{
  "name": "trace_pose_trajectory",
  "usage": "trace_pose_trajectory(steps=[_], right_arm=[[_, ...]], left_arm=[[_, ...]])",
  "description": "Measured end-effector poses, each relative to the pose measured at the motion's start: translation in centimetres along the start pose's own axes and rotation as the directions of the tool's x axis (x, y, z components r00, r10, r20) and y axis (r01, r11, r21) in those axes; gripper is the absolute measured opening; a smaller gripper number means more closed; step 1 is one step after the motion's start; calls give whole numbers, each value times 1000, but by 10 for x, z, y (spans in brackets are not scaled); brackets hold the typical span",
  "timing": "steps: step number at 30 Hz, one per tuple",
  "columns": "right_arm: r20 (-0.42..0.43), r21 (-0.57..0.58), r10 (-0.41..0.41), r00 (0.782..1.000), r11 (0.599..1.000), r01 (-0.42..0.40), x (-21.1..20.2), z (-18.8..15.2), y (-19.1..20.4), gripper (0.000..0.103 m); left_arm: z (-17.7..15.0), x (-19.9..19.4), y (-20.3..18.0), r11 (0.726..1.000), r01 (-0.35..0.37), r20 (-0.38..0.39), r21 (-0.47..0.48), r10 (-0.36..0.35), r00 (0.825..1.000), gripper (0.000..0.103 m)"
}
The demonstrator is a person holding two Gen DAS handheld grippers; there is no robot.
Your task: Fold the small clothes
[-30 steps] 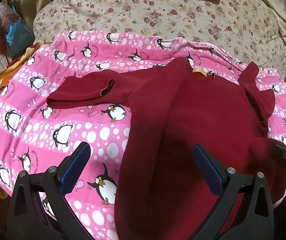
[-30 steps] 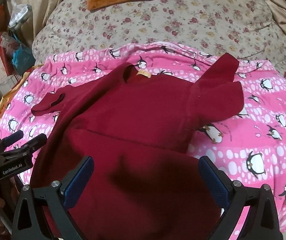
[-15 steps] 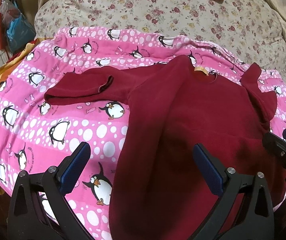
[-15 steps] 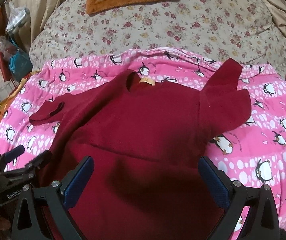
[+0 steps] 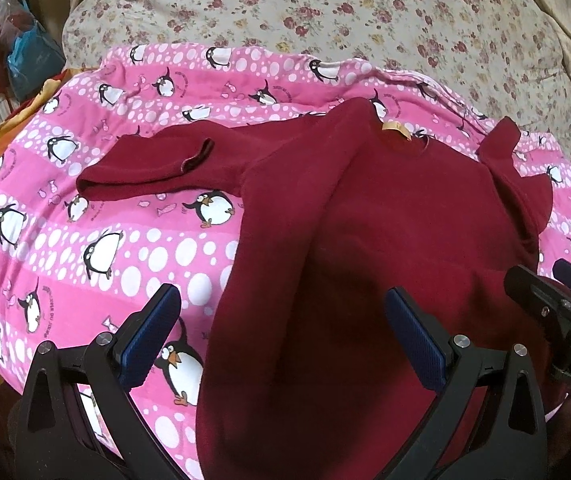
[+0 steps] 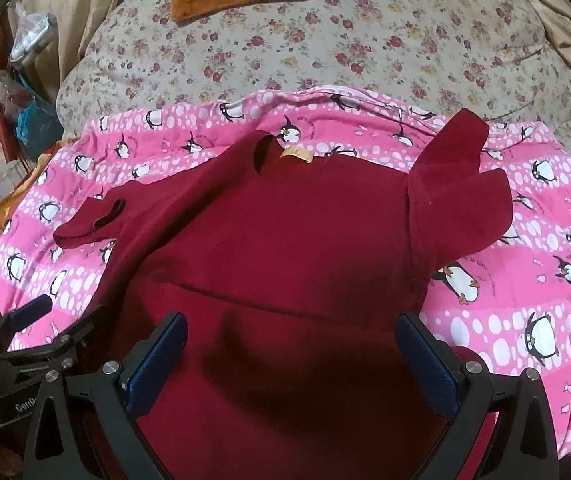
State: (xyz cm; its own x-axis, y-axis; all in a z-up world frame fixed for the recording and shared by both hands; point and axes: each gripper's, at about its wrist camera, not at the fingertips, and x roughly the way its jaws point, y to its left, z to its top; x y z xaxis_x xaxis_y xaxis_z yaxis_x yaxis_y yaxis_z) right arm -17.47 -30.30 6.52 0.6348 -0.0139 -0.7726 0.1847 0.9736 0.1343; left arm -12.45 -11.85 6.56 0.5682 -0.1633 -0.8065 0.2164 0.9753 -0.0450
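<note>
Hovering both claws, left gripper (image 5: pixel 281 332) and right gripper (image 6: pixel 291 358), jaws apart, gripping nothing. Red sweater (image 6: pixel 285 248) lying spread ahead, beneath both, on penguin blanket (image 5: pixel 97 208). Folding not yet begun, judging. Next: reaching for sleeve (image 5: pixel 145 164) ahead-left, folding inward.

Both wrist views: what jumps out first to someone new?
A dark red sweater lies spread across the middle, neckline with its yellow tag at the far end, sleeves out to each side. Under it is a loud pink penguin-print blanket, with a floral quilt beyond. Both the left tongs and right tongs stand open over the near hem.
</note>
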Motion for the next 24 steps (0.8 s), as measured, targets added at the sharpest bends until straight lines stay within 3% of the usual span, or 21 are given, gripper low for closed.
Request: trace_pose_trajectory(steps=[24], right_arm=[[-23,2,-10,1000,1000,10,15,-2,-1,103]], left_arm=[[3,8,4,1000,-12,-2,-12,12,1000,102]])
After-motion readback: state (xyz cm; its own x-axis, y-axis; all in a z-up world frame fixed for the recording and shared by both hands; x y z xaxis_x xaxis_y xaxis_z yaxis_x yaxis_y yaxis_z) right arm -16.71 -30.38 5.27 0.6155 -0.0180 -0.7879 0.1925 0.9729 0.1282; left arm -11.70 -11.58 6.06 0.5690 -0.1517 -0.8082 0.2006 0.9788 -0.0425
